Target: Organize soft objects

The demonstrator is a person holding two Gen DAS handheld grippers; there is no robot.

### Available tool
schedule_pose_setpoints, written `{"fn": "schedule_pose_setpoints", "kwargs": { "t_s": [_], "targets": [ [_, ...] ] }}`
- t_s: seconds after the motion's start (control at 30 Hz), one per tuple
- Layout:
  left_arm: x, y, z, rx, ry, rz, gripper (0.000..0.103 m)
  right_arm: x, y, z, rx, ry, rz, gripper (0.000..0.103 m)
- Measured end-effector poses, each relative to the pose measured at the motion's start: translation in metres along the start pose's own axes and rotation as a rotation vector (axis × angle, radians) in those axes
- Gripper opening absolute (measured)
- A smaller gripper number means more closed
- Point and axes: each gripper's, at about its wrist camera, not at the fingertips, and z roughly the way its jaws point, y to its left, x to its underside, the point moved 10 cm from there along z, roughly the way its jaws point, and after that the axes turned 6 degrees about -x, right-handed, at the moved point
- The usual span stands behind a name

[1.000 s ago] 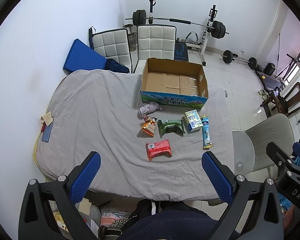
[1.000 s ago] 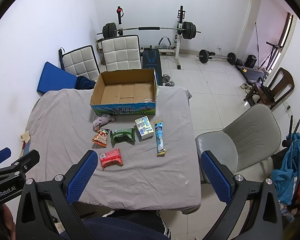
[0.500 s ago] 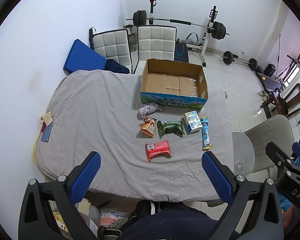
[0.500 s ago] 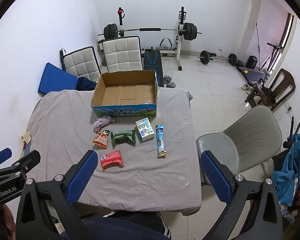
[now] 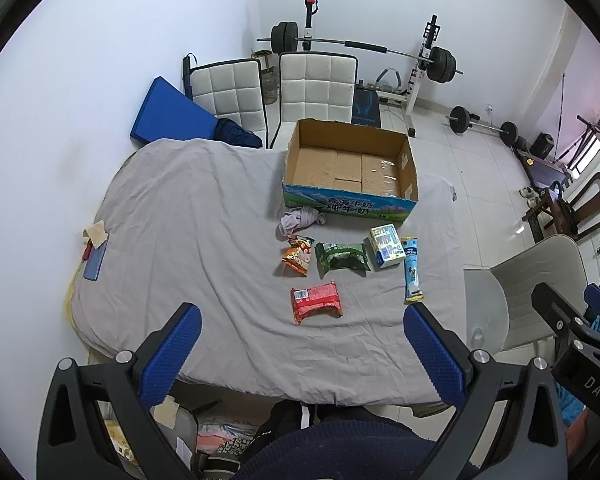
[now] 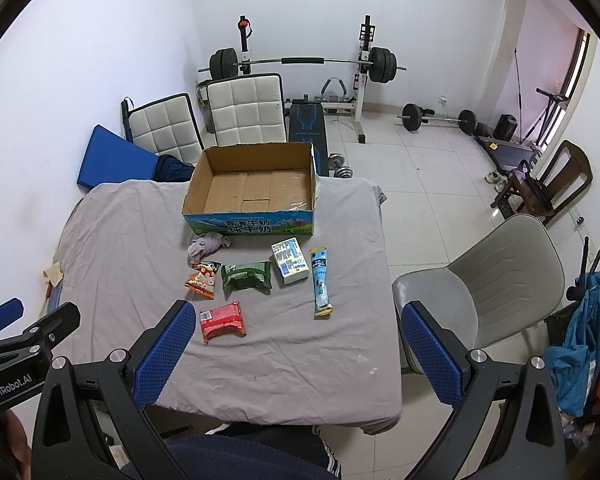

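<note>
An open, empty cardboard box (image 5: 350, 166) (image 6: 252, 188) stands at the far side of a table under a grey cloth (image 5: 200, 240) (image 6: 140, 240). In front of it lie a crumpled grey cloth (image 5: 300, 218) (image 6: 206, 244), an orange snack bag (image 5: 298, 258) (image 6: 201, 280), a green packet (image 5: 342, 258) (image 6: 246, 276), a white carton (image 5: 386, 246) (image 6: 290, 266), a long blue tube pack (image 5: 412, 270) (image 6: 321, 282) and a red packet (image 5: 316, 300) (image 6: 222, 320). My left gripper (image 5: 300, 350) and right gripper (image 6: 294, 350) are open, empty, held high above the near table edge.
Two white padded chairs (image 5: 316, 88) and a blue mat (image 5: 170, 114) stand behind the table. A grey chair (image 6: 484, 296) stands to its right. A phone (image 5: 94, 262) lies at the table's left edge. A barbell rack (image 6: 304, 64) stands at the back wall.
Both views have shifted only slightly. The objects on the table have not moved, and both grippers stay open.
</note>
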Motion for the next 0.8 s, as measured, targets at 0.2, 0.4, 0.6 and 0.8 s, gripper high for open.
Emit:
{"fn": "schedule_pose_setpoints", "kwargs": {
  "t_s": [0.2,0.4,0.6,0.8],
  "targets": [
    [0.004,0.001,-0.001,-0.003,-0.011,-0.013,0.103,-0.001,0.002,0.001,-0.013,0.001,-0.011,0.103],
    [0.002,-0.001,0.009,0.012,-0.014,-0.032,0.103,-0.003,0.003,0.009,-0.019,0.009,-0.017,0.103],
    [-0.020,-0.006,0.060,0.040,0.003,-0.082,0.103,-0.017,-0.019,0.058,-0.014,0.049,0.010,0.103],
    [-0.028,-0.011,0.155,0.017,0.132,-0.087,0.103,-0.022,-0.048,0.164,-0.038,0.173,0.027,0.103]
  ]
}}
